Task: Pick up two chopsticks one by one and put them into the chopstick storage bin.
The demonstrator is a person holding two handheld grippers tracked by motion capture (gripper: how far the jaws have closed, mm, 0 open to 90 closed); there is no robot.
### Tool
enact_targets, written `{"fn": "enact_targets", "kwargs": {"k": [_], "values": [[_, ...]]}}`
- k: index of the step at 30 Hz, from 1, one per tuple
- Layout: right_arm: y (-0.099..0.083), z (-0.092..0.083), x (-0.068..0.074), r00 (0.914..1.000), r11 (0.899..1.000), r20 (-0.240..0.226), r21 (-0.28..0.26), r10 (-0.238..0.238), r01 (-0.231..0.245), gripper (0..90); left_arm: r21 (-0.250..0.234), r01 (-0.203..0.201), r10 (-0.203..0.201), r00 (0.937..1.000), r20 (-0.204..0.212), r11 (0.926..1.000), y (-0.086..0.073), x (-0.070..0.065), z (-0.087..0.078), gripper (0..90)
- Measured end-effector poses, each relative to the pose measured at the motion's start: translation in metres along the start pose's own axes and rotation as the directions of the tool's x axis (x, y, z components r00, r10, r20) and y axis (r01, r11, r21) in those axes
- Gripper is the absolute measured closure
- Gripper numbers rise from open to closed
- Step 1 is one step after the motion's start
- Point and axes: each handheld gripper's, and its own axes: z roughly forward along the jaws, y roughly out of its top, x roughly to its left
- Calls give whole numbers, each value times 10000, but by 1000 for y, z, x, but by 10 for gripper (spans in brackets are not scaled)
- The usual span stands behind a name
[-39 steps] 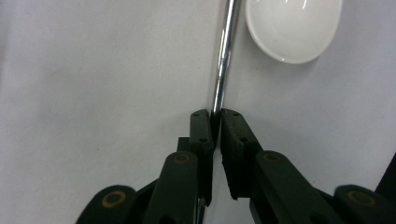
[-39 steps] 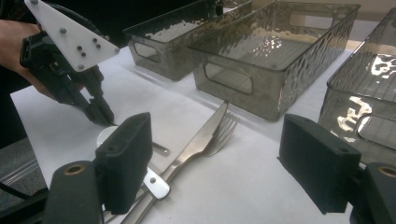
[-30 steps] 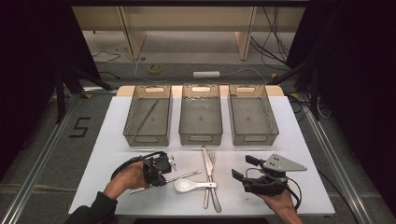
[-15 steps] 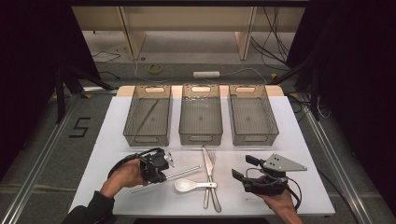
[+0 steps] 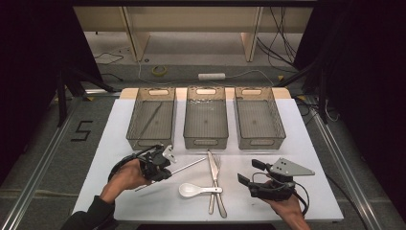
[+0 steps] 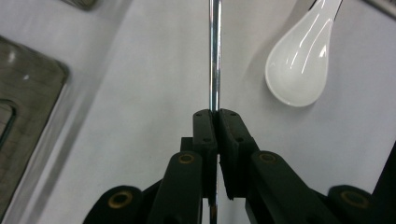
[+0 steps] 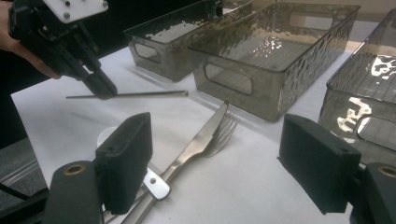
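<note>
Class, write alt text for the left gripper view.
The left gripper has its black fingers shut on a thin metal rod above a white table. A white spoon lies to the right, a grey bin at the left edge.

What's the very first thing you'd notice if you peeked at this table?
Probably the left gripper, near the table's front left, pinching a thin metal rod shut between its black jaws. Right beside it lies a shiny white spoon, with a knife and a fork next to that. Behind them, three see-through bins stand in a row.
</note>
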Motion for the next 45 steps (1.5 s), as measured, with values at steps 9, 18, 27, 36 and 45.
{"fn": "enact_targets", "kwargs": {"k": [9,18,27,36,45], "values": [[0,0,0,10000,10000,1,2,-13,13,266,-1132,617,-638,9979,-147,9916,-1,6,-14,852],[0,0,0,10000,10000,3,25,42,-42,266,-1707,1051,-1139,9926,-427,9797,-4,17,-27,852],[-1,1,-1,9999,9999,15,60,103,-103,266,-2601,1822,-2062,9762,-678,9482,-9,34,-46,852],[-1,1,-2,9998,9998,7,17,181,-181,265,-3269,2442,-2836,9558,-780,9130,-16,52,-55,852],[-2,1,-2,9998,9998,23,-57,176,-175,258,-3741,2932,-3460,9347,-810,8798,-25,65,-62,852]]}}
